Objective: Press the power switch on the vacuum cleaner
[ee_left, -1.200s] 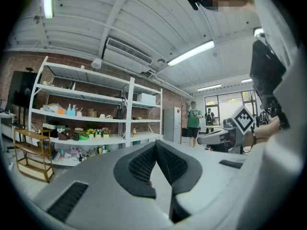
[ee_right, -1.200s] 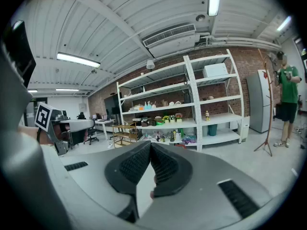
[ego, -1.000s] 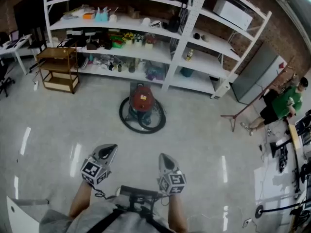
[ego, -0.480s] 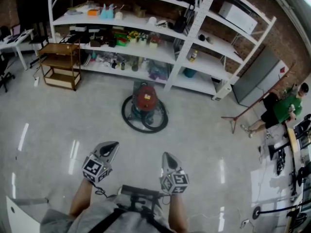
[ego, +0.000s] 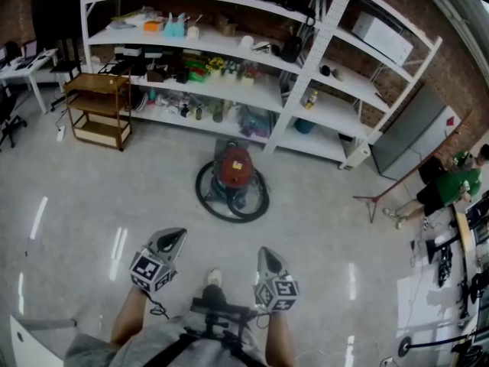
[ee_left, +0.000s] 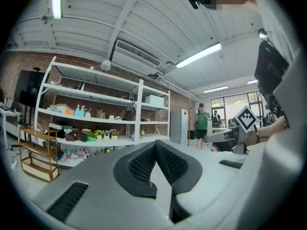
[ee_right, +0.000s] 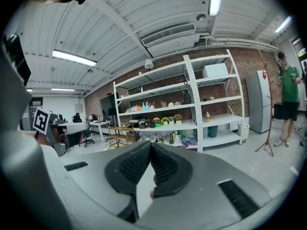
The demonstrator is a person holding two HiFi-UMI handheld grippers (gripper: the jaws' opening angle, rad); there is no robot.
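Looking down in the head view, the red vacuum sits on the floor far from the person, with a black hose coiled round it. It stands just in front of the white shelves. The left gripper and right gripper hang side by side near the body, well apart from the vacuum. The power switch is too small to pick out from here; it may be on the red top.

The left gripper view shows its jaws together at the tips with nothing between them. They point toward the shelves, and the vacuum does not show above the gripper's body.

The right gripper view shows the same: jaws closed tip to tip and empty, aimed at the shelves, no vacuum in sight.

The step in hand seems to be the approach, and the press is not yet begun. The next move calls for closing the gap to the vacuum, finding the switch, and lowering one gripper's closed tips onto it.
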